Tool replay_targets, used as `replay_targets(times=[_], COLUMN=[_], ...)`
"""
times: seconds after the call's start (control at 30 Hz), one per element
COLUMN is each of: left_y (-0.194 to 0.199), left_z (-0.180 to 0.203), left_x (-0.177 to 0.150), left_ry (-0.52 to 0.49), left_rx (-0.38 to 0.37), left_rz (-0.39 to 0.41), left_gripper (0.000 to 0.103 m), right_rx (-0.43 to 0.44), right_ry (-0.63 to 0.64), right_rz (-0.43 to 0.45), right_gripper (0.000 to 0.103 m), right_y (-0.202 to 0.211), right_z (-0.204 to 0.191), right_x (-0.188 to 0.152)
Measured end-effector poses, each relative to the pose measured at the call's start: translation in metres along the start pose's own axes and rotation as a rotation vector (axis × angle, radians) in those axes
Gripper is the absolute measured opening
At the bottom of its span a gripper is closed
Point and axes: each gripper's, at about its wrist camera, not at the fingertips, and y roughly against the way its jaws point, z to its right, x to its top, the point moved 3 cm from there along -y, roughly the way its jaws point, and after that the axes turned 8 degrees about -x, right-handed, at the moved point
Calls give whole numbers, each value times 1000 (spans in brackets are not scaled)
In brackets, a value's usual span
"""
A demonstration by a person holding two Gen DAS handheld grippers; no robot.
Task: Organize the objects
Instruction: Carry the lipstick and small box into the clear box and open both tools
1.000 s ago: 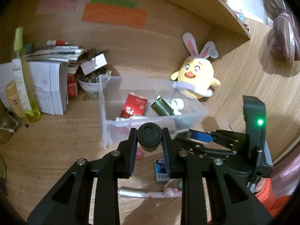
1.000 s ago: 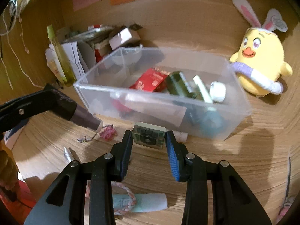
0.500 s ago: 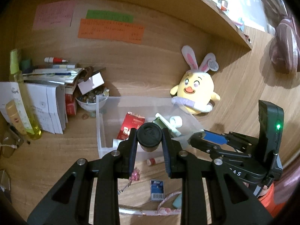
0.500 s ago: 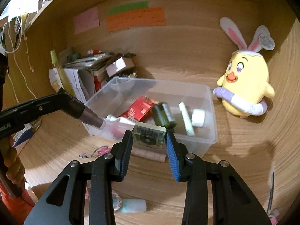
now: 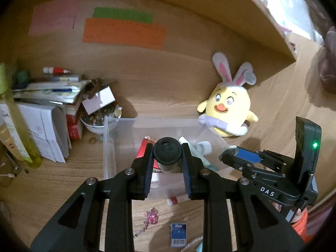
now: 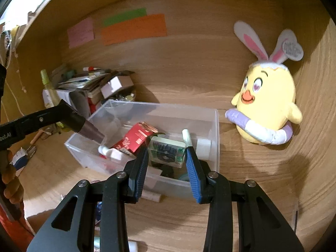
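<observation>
A clear plastic bin (image 5: 109, 147) (image 6: 214, 126) stands on the wooden desk and holds a red packet (image 6: 136, 138), a white tube and other small items. My left gripper (image 5: 167, 157) is shut on a small dark bottle with a black cap (image 5: 167, 150) and holds it above the bin's near side. My right gripper (image 6: 167, 157) is shut on a small green and white box (image 6: 167, 152) and holds it above the bin. The right gripper also shows in the left wrist view (image 5: 233, 155), and the left one in the right wrist view (image 6: 92, 131).
A yellow bunny-eared plush (image 5: 229, 109) (image 6: 266, 109) sits right of the bin. Books, papers, a bowl of small items (image 5: 98, 117) and a green bottle (image 5: 19, 142) crowd the left. On the desk before the bin lie a blue card (image 5: 178, 234), a pink trinket (image 5: 151, 218) and a small tube (image 5: 176, 199).
Both grippers rose and moved forward, carrying the bottle and the box from the desk in front of the bin to above the bin.
</observation>
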Motion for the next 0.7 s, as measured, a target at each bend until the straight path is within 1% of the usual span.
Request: replay_targets(times=[0.23,0.4,0.47,0.53,0.7], left_y=[-36,-57,-63,-67,-75], left_z=[-6,-8,-11,-12,-14], left_x=[0,-3,-4,-4,-6], left_ry=[39,45,62,78,90], left_rx=[-22,-23,-37,-55,-57], left_rz=[-63,-104,-116,-128,-149], left_gripper=[25,25,25,25,25], right_rx=[-1,-21,-31,-37,-41], right_ry=[-21,-15,-3,5,15], right_rz=[-66,-76,-80,-80,-84], right_gripper=[33,33,33,33,33], right_y=[-29,-38,-42,-45,-51], right_z=[10,13,12,10,8], right_x=[-9,-8,-7,-6,-5])
